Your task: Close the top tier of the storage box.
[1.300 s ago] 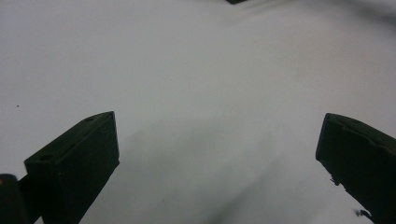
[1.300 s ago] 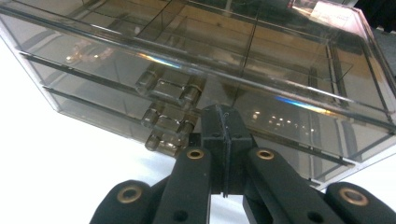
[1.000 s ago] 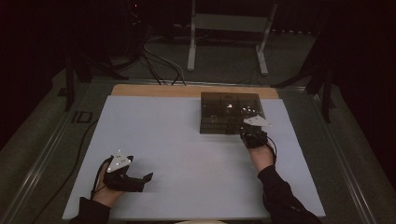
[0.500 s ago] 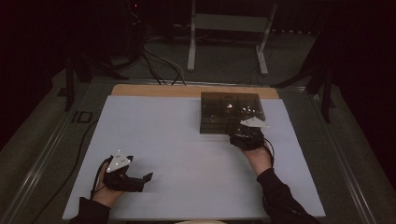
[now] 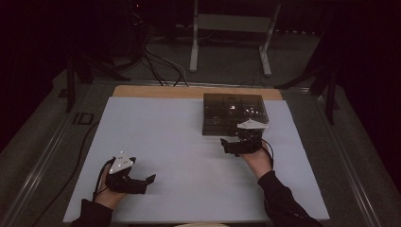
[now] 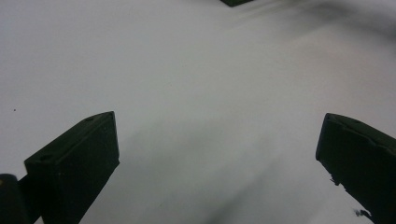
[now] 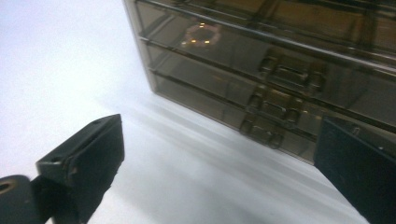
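Note:
A dark see-through plastic box (image 5: 234, 111) with several compartments sits at the back right of the white mat (image 5: 179, 142). My right gripper (image 5: 226, 144) hovers just in front of the box's near edge. In the right gripper view its jaws (image 7: 219, 130) have just been opening; they stand wide apart, pressing on nothing. The box's front wall with its latches (image 7: 285, 77) lies close ahead. My left gripper (image 5: 150, 181) rests at the front left of the mat. Its jaws (image 6: 219, 126) are wide open over bare mat.
A wooden strip (image 5: 156, 91) borders the mat at the back. Behind the table stand a white metal frame (image 5: 231, 23) and loose cables (image 5: 161, 61) on the floor. A cable (image 5: 82, 146) trails off the mat's left side.
The right gripper's jaws have gone from shut to wide open, and it has drawn slightly back and left from the box's front edge. The left gripper has stayed put.

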Motion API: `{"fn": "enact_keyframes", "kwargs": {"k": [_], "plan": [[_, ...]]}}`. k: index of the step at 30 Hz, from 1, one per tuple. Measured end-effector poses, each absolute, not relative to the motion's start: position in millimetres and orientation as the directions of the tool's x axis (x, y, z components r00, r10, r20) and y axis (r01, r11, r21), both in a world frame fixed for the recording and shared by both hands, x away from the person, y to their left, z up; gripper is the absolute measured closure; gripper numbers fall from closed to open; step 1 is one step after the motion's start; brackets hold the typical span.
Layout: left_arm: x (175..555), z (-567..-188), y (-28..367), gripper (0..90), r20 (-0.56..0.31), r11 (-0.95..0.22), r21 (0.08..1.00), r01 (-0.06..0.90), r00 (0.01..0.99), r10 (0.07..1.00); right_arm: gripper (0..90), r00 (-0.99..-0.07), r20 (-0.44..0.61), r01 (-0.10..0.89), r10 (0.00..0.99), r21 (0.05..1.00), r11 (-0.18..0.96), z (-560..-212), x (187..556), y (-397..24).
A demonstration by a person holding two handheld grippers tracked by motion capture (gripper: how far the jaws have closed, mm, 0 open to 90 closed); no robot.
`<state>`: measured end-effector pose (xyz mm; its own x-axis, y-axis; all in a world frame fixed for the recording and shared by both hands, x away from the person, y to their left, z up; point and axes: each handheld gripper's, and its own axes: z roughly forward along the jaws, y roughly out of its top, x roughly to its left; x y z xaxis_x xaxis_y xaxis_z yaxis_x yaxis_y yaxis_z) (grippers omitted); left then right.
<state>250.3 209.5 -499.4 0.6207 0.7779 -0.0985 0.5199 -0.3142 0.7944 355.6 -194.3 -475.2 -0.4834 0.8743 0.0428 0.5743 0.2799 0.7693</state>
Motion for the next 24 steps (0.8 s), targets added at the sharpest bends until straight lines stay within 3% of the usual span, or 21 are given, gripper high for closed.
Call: {"fn": "enact_keyframes", "kwargs": {"k": [24], "plan": [[248,-503,213,1.1,-0.104,-0.317,0.802,0.506,0.641,0.760,0.0,-0.639,0.030,0.451,0.769,0.824,0.343,-455,352,-178]]}}
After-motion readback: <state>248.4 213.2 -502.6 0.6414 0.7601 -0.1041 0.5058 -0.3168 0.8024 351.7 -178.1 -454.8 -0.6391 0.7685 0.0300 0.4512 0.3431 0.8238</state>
